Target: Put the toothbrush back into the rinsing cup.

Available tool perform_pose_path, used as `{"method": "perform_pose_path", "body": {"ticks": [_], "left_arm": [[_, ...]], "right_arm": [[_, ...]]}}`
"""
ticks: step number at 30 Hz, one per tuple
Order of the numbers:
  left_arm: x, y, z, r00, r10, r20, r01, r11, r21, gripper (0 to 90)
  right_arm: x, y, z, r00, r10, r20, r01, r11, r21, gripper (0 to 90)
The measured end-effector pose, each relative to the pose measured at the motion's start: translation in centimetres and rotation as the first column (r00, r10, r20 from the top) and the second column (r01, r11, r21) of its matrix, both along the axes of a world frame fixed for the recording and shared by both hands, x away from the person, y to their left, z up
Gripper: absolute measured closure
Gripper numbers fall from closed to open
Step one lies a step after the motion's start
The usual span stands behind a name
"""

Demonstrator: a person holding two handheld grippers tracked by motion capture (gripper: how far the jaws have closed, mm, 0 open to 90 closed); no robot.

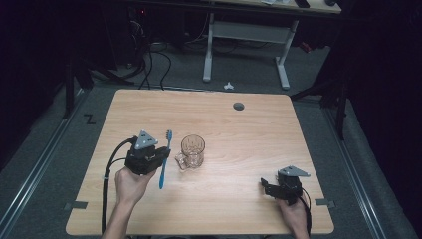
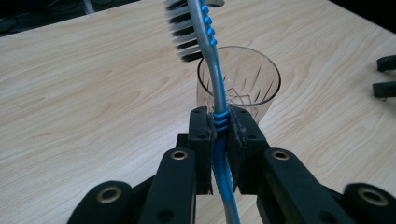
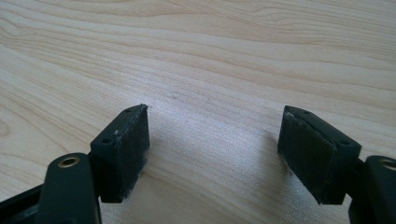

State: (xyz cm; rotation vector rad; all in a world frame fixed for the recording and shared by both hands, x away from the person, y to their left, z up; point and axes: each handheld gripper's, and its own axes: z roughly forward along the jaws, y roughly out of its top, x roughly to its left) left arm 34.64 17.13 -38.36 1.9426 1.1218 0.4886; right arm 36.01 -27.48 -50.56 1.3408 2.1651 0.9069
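A blue and grey toothbrush (image 1: 164,158) is clamped by its handle in my left gripper (image 1: 160,158), held above the wooden table (image 1: 239,134) just left of a clear glass mug (image 1: 192,151). In the left gripper view the pads press on the ribbed blue grip of the toothbrush (image 2: 215,70), bristles facing left at the top, and the glass mug (image 2: 240,84) stands right behind the jaws. My right gripper (image 1: 266,188) rests low near the table's front right edge. Its pads (image 3: 126,144) stand wide apart with only bare wood between them.
A round grey cable hole (image 1: 239,106) sits near the table's far edge. Beyond the table are a white desk frame (image 1: 246,35) and cables on the floor. The right gripper's fingertips (image 2: 385,77) peek in at the right edge of the left gripper view.
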Motion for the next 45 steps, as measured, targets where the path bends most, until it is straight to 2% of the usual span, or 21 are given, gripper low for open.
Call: {"method": "perform_pose_path", "body": {"ticks": [11,24,38,42,45], "left_arm": [[0.5,-0.7,1.0,0.9991,-0.005,0.042,0.005,0.9999,-0.010,80.4],[1.3,-1.2,1.5,0.9968,0.002,0.080,0.000,0.9996,-0.027,80.5],[2.1,-1.9,2.0,0.9954,-0.005,0.095,0.008,0.9994,-0.033,80.5],[2.3,-2.3,2.3,0.9921,0.009,0.125,-0.007,0.9997,-0.022,80.5],[2.5,-2.4,2.6,0.9910,0.013,0.134,-0.010,0.9998,-0.019,80.5]], "right_arm": [[0.0,0.0,0.0,1.0000,0.000,0.000,0.000,1.000,0.000,25.0],[0.0,0.0,0.0,1.0000,-0.001,0.000,0.001,1.000,0.001,25.0],[0.0,0.0,0.0,1.0000,0.000,0.000,0.000,1.000,0.000,25.1],[0.0,0.0,0.0,1.0000,0.000,0.000,0.000,1.000,0.000,25.1],[0.0,0.0,0.0,1.0000,0.000,0.000,0.000,1.000,0.000,25.0]]}}
